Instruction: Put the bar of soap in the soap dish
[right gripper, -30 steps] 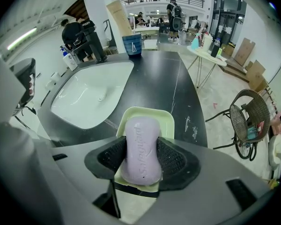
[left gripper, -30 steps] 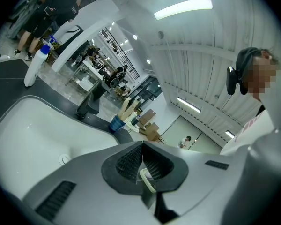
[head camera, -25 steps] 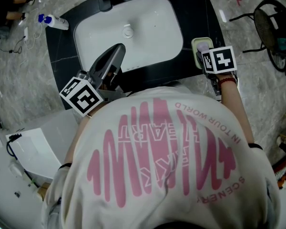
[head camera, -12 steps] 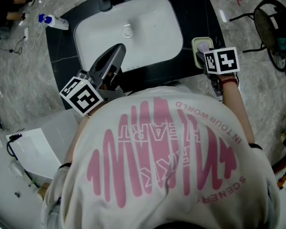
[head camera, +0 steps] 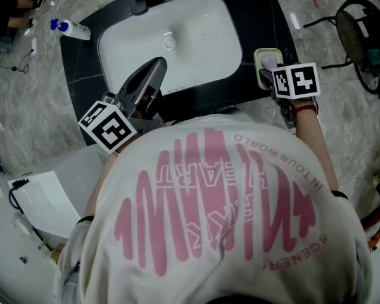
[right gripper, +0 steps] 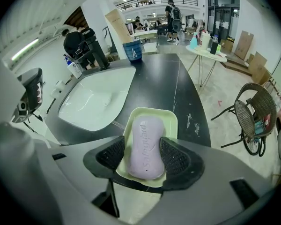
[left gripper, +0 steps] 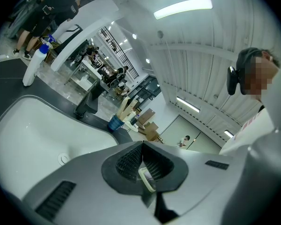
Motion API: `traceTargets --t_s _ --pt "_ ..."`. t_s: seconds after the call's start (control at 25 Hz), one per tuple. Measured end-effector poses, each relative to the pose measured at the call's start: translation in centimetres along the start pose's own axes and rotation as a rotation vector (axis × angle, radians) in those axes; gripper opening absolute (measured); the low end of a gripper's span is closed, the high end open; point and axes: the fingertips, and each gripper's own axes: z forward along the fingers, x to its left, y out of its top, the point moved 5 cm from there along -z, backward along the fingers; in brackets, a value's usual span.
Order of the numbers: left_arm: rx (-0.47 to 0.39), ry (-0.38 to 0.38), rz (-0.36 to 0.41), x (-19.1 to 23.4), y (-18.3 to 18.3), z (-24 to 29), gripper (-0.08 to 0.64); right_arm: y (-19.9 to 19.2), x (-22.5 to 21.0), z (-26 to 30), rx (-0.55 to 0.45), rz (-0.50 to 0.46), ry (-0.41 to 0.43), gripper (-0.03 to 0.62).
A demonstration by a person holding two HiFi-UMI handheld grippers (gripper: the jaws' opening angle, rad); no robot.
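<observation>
Right gripper (right gripper: 144,155), lower centre of its own view, pointed steeply down. Its jaws had just been opening and stood wide apart. The bar of soap (right gripper: 146,142), lilac, lay between the pads, lengthwise away from the camera. The left pad was clear of it, with a strip of dish showing in the gap. The right pad was close against the soap's flank; contact uncertain, no squeeze evident. Judged: release made, soap delivered, and the gripper only needed lifting away.

Soap dish (right gripper: 151,110), pale green and shallow, sat at centre frame on the dark counter (right gripper: 166,76). It held the soap lying flat and nothing else. White sink (right gripper: 96,100), just beside it left of centre, was bare but for the drain. Blue cup (right gripper: 133,50) at upper centre, contents not legible.

Left gripper (left gripper: 142,148), low in its own view above the sink: jaws closed together, gripping nothing.
</observation>
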Motion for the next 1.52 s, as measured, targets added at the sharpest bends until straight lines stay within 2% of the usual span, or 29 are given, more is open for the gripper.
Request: traceTargets --t_s 0.44,0.8,1.04,1.16,1.32,1.4,1.52 --pt "0.002 -0.008 0.007 -0.2 0.0 -0.1 0.009 0.5 0.0 -1.2 -0.045 0.022 -0.01 0.235" --pt "0.009 -0.027 0.016 -0.4 -0.1 0.0 0.009 0.9 -0.3 -2.8 -0.134 0.101 -0.01 0.232" --pt "0.021 -0.041 0.024 -0.9 -0.1 0.1 0.009 1.7 0.1 -4.8 -0.255 0.172 0.028 0.207" --pt "0.03 -0.051 0.033 -1.4 -0.2 0.2 0.008 1.9 0.1 -6.1 -0.319 0.209 0.046 0.16" --pt "0.039 -0.071 0.047 -1.9 -0.2 0.4 0.009 2.3 0.1 -8.2 -0.462 0.262 0.066 0.087" --pt "0.046 -0.081 0.051 -2.2 -0.3 0.6 0.009 2.3 0.3 -9.2 -0.532 0.298 0.113 0.06" --pt "0.053 -0.096 0.058 -2.6 -0.3 1.0 0.009 2.1 0.7 -10.7 -0.617 0.376 0.239 0.035"
